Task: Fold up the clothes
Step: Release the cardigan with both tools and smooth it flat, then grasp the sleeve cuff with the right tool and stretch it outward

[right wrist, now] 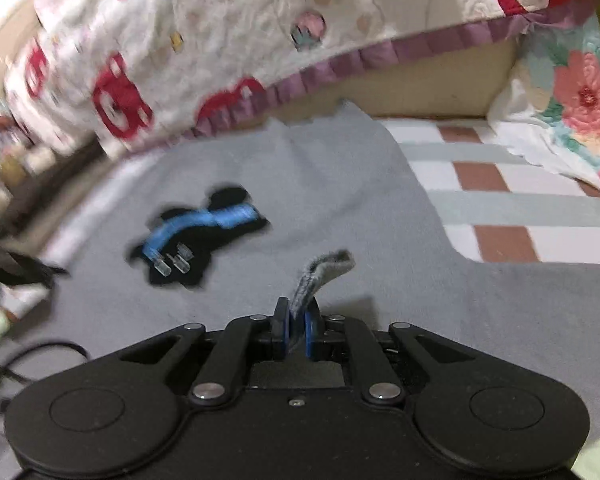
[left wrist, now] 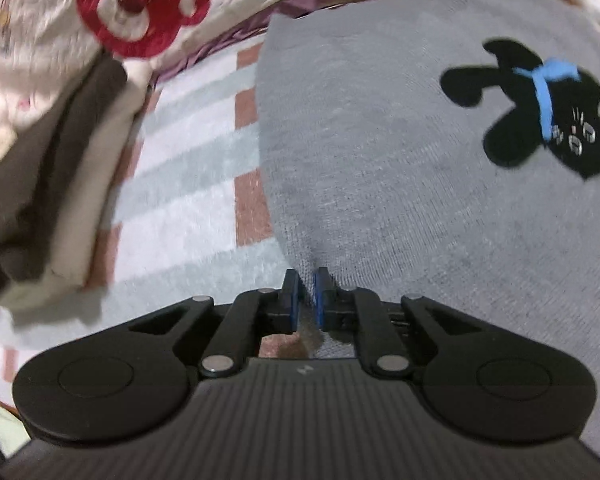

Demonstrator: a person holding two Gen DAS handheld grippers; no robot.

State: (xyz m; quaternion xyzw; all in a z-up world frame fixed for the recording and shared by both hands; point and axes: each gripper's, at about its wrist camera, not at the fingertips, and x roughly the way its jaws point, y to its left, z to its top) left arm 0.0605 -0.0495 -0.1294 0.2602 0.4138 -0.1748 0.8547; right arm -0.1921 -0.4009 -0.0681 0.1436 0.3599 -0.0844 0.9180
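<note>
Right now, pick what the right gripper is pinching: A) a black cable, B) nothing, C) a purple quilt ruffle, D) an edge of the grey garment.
D: the right gripper is shut on a fold of the grey garment, which sticks up between its blue pads.

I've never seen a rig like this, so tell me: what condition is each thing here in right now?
Grey knit garment with black cat patch: spread flat on the checked bed sheet, pinched at two edges.
Left gripper: shut on the garment's edge.
Right gripper: shut on a raised fold of it.
Beige and brown clothes: folded, stacked.
</note>
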